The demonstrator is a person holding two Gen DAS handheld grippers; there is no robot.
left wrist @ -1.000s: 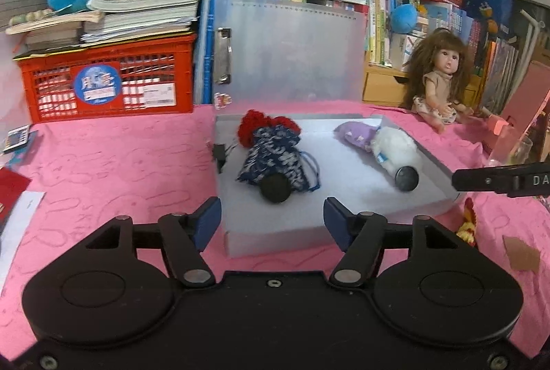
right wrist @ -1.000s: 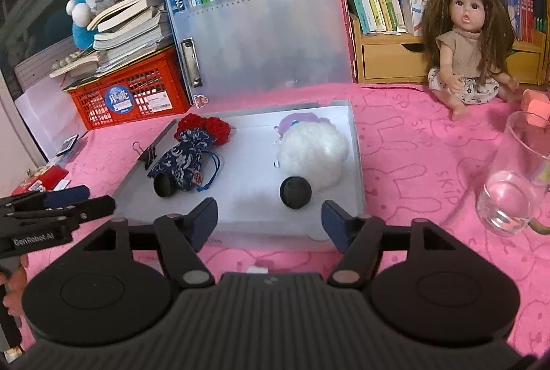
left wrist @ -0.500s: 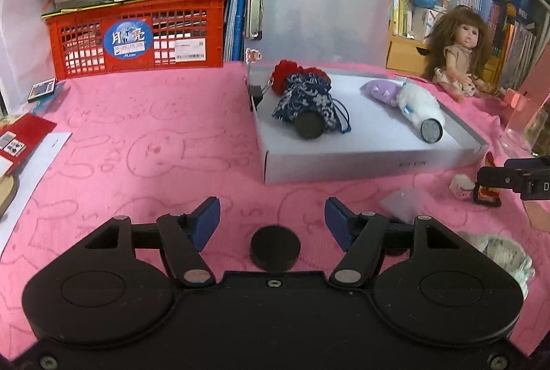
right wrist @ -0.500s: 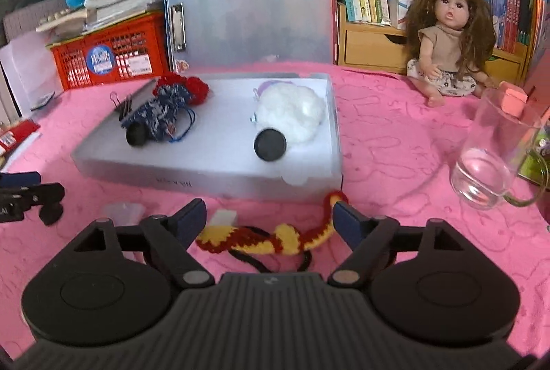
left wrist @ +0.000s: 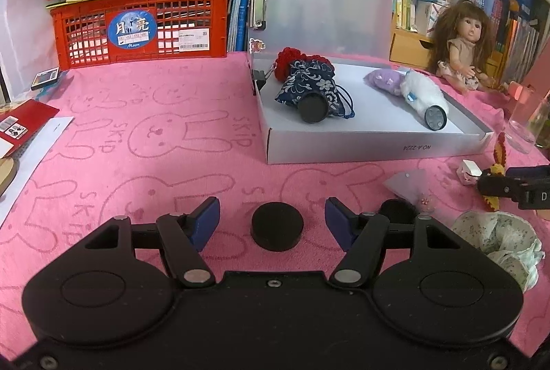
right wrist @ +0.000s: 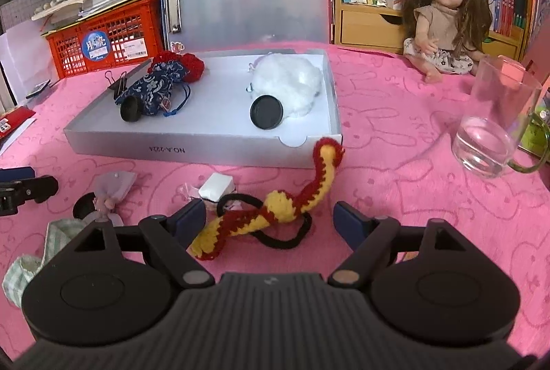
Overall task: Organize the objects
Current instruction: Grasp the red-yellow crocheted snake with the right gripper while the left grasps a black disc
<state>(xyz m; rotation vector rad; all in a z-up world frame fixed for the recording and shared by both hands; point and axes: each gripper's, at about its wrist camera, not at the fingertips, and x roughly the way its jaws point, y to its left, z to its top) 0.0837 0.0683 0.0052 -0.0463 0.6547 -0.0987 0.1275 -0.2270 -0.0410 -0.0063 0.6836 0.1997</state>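
Note:
My left gripper [left wrist: 272,220] stands open low over the pink cloth. A black disc [left wrist: 277,225] lies between its blue pads without touching either. My right gripper [right wrist: 270,220] is open wide around a yellow-and-red crocheted snake [right wrist: 275,208], which lies across a black hair tie [right wrist: 285,234]; the pads stay clear of both. Behind them sits a shallow grey box [left wrist: 343,153] [right wrist: 172,146]. It holds a blue floral pouch [left wrist: 309,84], a red crocheted piece [left wrist: 288,60], a white fluffy toy [right wrist: 292,81], a purple pouch [left wrist: 381,79] and two black discs.
Loose on the cloth lie a small white cube [right wrist: 216,187], a sheer pouch [right wrist: 113,184], a green-checked cloth [left wrist: 498,236] and another black disc [left wrist: 397,210]. A glass mug [right wrist: 491,129] stands right. A doll [right wrist: 443,26], a red crate [left wrist: 137,26] and books line the back.
Both grippers have sunk and drawn back from over the box to the cloth in front of it. The disc and the snake have come between their fingers. The right jaws stand wider.

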